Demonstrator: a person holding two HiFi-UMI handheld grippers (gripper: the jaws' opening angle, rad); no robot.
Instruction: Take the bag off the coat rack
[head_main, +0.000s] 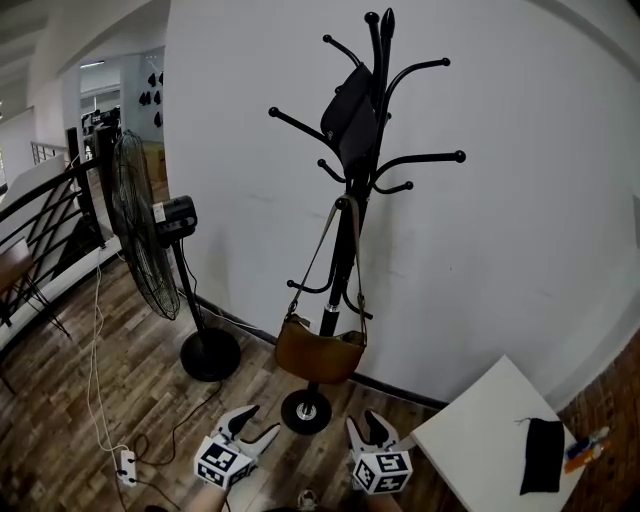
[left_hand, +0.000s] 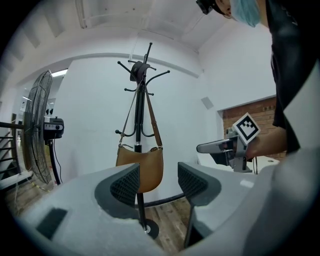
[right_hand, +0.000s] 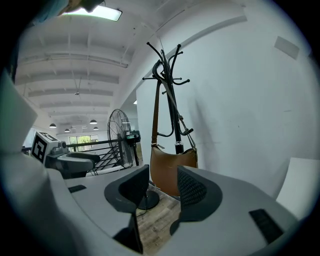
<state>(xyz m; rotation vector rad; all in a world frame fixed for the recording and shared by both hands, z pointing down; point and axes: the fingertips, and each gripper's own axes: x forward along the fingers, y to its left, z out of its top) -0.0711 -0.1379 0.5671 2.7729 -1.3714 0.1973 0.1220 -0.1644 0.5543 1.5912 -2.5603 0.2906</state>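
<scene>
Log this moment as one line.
bag: hanging by strap on coat rack, untouched | left gripper: open, empty | right gripper: open, empty

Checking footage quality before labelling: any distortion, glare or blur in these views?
Head view: fisheye bows the wall, rack leans; bag sharp. Left gripper view: black circular vignette, bag crisp. Right gripper view: same vignette, ceiling light blown out at top.

1 rack, 1 brown bag, 1 fan.
</scene>
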